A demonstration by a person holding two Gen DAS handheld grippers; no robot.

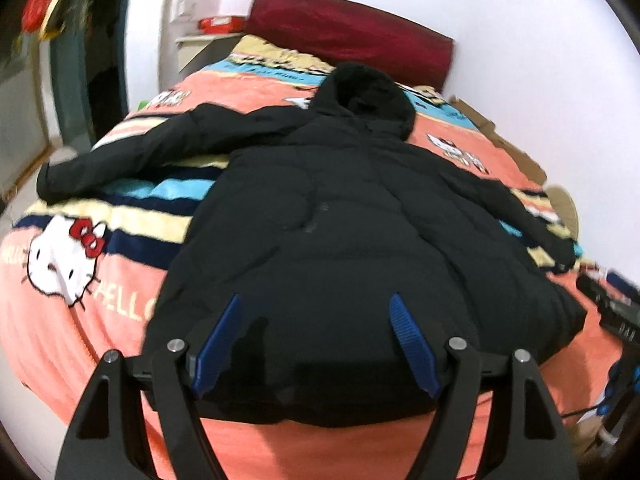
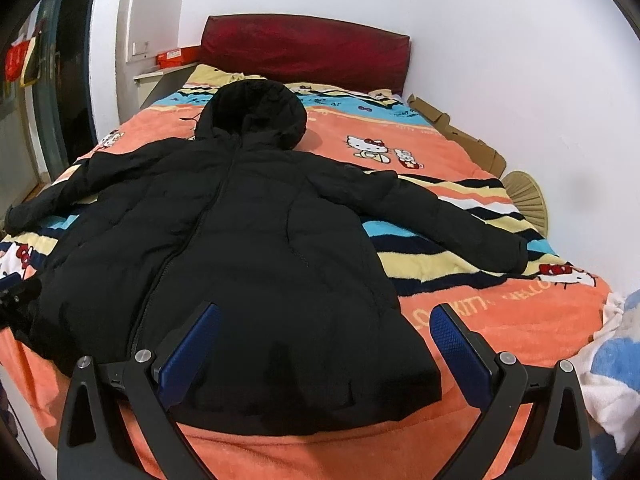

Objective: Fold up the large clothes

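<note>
One black hooded coat [image 2: 224, 248] lies flat on the bed, front up, zipped, with both sleeves spread wide. Under it is an orange cartoon cat blanket [image 2: 500, 312]. The left gripper [image 1: 316, 340] and the right gripper [image 2: 324, 344] hang above the coat's bottom edge, both spread wide and holding nothing.

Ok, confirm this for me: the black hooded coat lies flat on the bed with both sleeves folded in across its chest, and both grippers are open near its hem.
Not quite. The black hooded coat does lie flat on the bed, but its sleeves are spread out to both sides, not folded in; the right wrist view shows this. The left gripper and right gripper are indeed open near its hem.
</note>
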